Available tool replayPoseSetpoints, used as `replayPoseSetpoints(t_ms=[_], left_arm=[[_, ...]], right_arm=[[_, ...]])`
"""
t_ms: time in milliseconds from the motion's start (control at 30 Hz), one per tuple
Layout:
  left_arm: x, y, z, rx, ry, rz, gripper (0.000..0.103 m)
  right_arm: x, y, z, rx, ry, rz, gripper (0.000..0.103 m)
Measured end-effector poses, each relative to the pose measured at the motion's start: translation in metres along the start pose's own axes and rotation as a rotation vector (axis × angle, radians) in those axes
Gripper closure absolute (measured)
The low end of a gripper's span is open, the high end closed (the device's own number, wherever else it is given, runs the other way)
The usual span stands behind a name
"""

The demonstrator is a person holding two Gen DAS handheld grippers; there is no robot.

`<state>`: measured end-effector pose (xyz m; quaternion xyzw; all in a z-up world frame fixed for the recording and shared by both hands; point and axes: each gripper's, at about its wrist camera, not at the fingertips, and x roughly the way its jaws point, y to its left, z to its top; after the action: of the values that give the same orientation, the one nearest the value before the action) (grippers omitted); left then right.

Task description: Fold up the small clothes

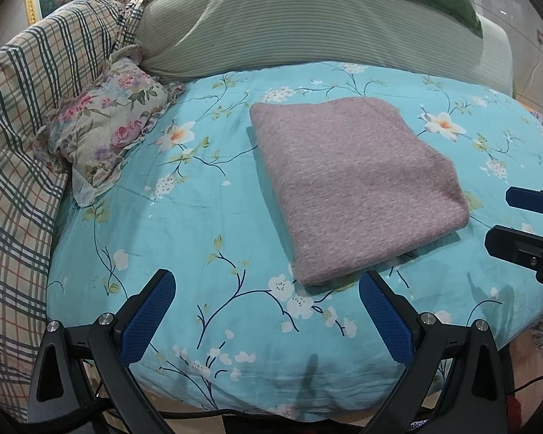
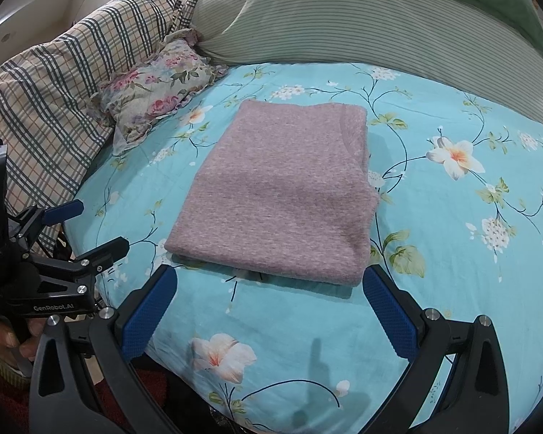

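Note:
A pinkish-mauve knitted garment (image 1: 354, 177) (image 2: 289, 195) lies folded into a neat rectangle on the turquoise floral bedspread (image 1: 170, 246) (image 2: 452, 253). My left gripper (image 1: 266, 282) hovers open just in front of the garment's near-left corner, nothing between its blue pads (image 1: 148, 318). My right gripper (image 2: 269, 276) is open too, its fingers straddling the garment's near edge without touching it. In the left wrist view the right gripper (image 1: 503, 217) shows at the right edge, open; in the right wrist view the left gripper (image 2: 97, 226) shows at the left, open.
A small floral cushion (image 1: 105, 126) (image 2: 159, 86) lies left of the garment. A plaid pillow (image 1: 29, 115) (image 2: 65, 72) and a green striped pillow (image 1: 289, 25) (image 2: 344, 18) line the back. A hand (image 2: 14, 340) holds the left gripper. The bed's front edge is just below the grippers.

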<state>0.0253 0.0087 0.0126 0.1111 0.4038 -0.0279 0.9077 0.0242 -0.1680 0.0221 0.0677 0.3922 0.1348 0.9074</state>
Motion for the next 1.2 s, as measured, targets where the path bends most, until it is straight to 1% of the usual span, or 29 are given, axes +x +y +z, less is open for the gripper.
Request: replayPoseSetpoints(t_ms=[267, 633, 1200], left_arm=[[0.0, -0.001, 0.001, 0.0, 0.0, 0.001, 0.001], [0.003, -0.005, 0.013, 0.003, -0.014, 0.003, 0.001], [0.007, -0.006, 0.017, 0.007, -0.012, 0.0, 0.001]], right_arm=[[0.002, -0.007, 0.004, 0.003, 0.002, 0.003, 0.001], [0.006, -0.01, 0.011, 0.003, 0.006, 0.002, 0.001], [0.006, -0.008, 0.015, 0.006, 0.005, -0.001, 0.001]])
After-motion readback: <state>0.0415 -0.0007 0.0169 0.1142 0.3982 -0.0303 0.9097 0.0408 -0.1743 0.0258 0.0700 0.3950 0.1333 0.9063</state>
